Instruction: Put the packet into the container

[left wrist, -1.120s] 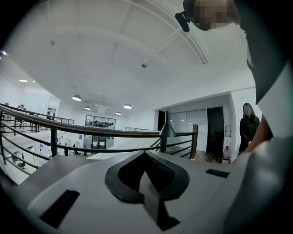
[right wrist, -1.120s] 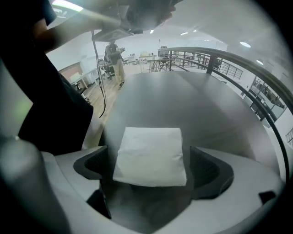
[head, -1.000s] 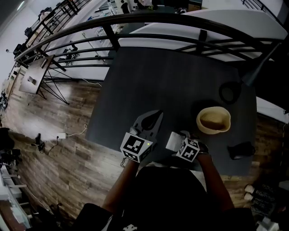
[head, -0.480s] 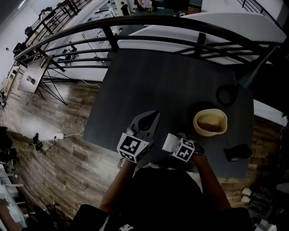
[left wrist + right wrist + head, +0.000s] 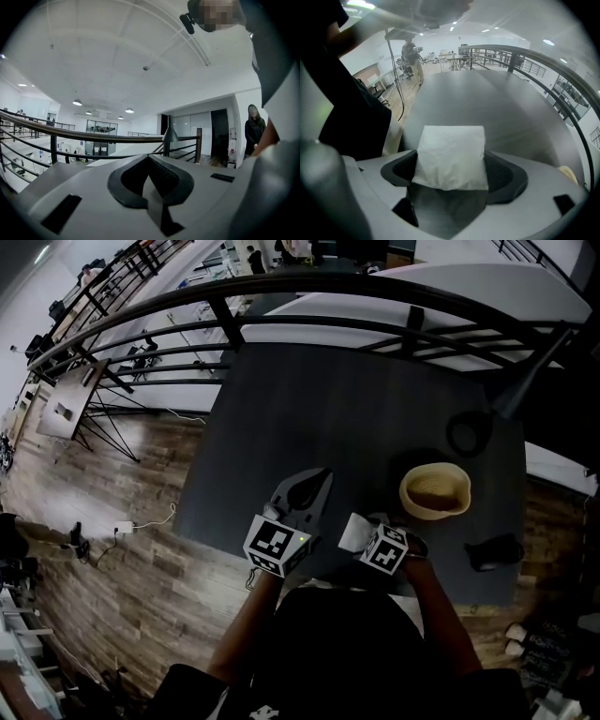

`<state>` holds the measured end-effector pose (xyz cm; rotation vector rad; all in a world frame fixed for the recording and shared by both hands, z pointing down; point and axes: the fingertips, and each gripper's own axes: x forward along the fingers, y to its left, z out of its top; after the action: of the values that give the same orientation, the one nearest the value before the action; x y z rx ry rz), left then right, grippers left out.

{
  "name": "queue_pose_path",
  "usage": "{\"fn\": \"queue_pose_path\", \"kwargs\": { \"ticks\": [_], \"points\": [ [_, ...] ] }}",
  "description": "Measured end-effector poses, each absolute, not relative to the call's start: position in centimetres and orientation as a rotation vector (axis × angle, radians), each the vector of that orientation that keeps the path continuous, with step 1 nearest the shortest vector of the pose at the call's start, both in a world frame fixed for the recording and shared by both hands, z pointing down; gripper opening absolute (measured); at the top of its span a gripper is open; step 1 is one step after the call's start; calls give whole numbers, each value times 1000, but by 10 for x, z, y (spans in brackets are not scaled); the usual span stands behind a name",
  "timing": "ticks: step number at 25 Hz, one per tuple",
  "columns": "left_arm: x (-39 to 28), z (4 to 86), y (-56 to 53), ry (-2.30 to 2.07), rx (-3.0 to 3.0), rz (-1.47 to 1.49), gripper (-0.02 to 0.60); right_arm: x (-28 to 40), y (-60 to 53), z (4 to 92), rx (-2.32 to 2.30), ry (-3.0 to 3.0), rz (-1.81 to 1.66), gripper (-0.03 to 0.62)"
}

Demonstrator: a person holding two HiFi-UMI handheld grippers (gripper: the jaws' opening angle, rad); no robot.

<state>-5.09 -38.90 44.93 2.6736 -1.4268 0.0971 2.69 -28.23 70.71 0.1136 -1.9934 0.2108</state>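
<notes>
A white packet (image 5: 356,532) sits between the jaws of my right gripper (image 5: 366,524) at the near edge of the dark table (image 5: 356,399). In the right gripper view the packet (image 5: 451,157) spans the gap of this gripper (image 5: 452,174) and touches both pads, and the jaws are closing on it. The container, a tan round bowl (image 5: 435,490), stands on the table to the right and a little further away; only a sliver of it (image 5: 568,173) shows in the right gripper view. My left gripper (image 5: 323,479) is shut and empty beside the right one; its view (image 5: 150,161) points up over the railing.
A black ring (image 5: 469,433) lies beyond the bowl. A small dark object (image 5: 492,551) rests near the table's right front corner. A curved black railing (image 5: 375,296) runs behind the table. Wooden floor (image 5: 122,521) lies to the left.
The head view has shifted slightly. Both grippers and the packet stay at nearly the same spot by the table's near edge.
</notes>
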Motion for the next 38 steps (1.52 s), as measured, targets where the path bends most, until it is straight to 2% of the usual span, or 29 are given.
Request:
{"fn": "queue_pose_path", "kwargs": {
  "ticks": [18, 38],
  "points": [
    [-4, 451, -403, -1296, 2734, 71, -2, 64, -350, 620, 405, -2102, 207, 449],
    [32, 450, -412, -1231, 2761, 78, -3, 165, -421, 601, 747, -2048, 289, 449]
  ]
}}
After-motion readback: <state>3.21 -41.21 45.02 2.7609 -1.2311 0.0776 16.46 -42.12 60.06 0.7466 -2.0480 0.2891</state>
